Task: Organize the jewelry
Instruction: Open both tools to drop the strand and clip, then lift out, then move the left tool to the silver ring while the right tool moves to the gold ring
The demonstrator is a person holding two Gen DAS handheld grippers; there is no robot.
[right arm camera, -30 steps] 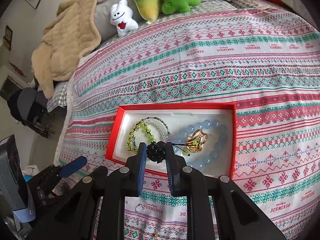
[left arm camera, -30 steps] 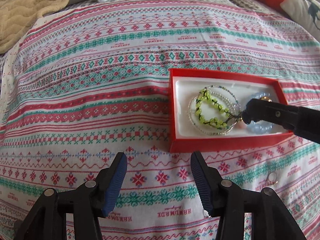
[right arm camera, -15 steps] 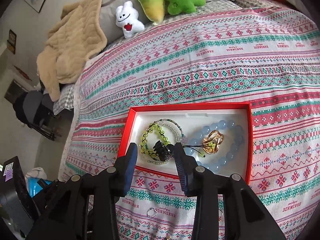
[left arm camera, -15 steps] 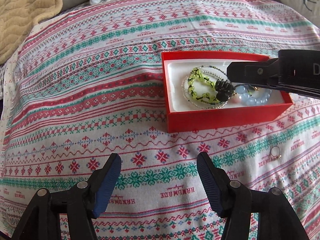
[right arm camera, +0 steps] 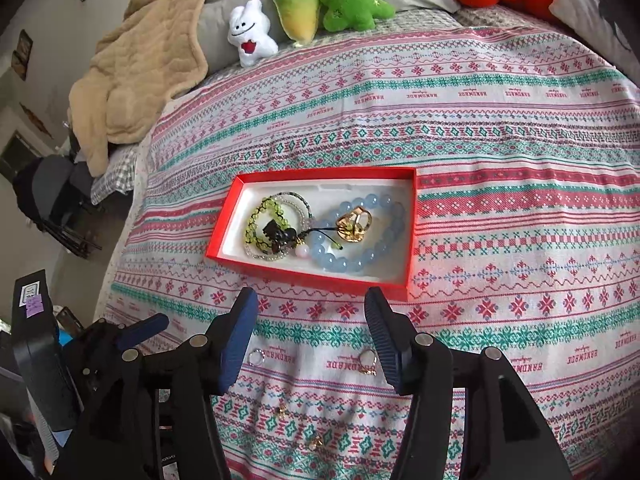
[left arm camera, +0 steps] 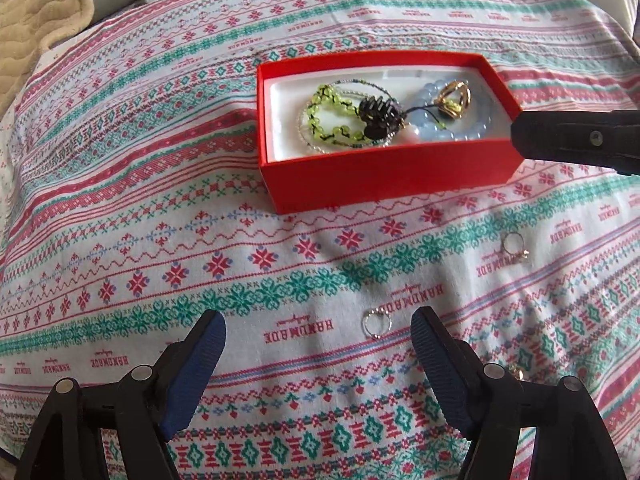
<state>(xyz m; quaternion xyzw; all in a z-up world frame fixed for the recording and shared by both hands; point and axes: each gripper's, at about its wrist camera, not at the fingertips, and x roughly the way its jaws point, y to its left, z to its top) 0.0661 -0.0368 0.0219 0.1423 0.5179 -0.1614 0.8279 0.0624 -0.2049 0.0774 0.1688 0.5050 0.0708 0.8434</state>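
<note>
A red box [left arm camera: 384,178] [right arm camera: 304,278] with a white lining lies on the patterned bedspread. In it are a green bead bracelet [left arm camera: 324,118] [right arm camera: 260,220], a black hair clip [left arm camera: 378,118] [right arm camera: 280,236], a pale blue bead bracelet [left arm camera: 468,130] [right arm camera: 360,258] and a gold ring [left arm camera: 454,98] [right arm camera: 354,224]. My left gripper [left arm camera: 318,348] is open and empty, near a silver ring [left arm camera: 376,324] [right arm camera: 256,357]. My right gripper [right arm camera: 312,332] is open and empty in front of the box; it also shows in the left wrist view [left arm camera: 576,140]. A second ring [left arm camera: 514,246] [right arm camera: 367,362] lies loose.
Small gold earrings [right arm camera: 282,411] [right arm camera: 316,443] lie on the bedspread near the right gripper. Plush toys [right arm camera: 250,34] [right arm camera: 298,6] [right arm camera: 352,2] and a beige blanket [right arm camera: 136,76] sit at the far end of the bed. The bed's left edge drops to the floor.
The right gripper opened and let the black hair clip drop into the box, then drew back toward me. The left gripper also pulled back and shifted right, bringing the silver ring into view.
</note>
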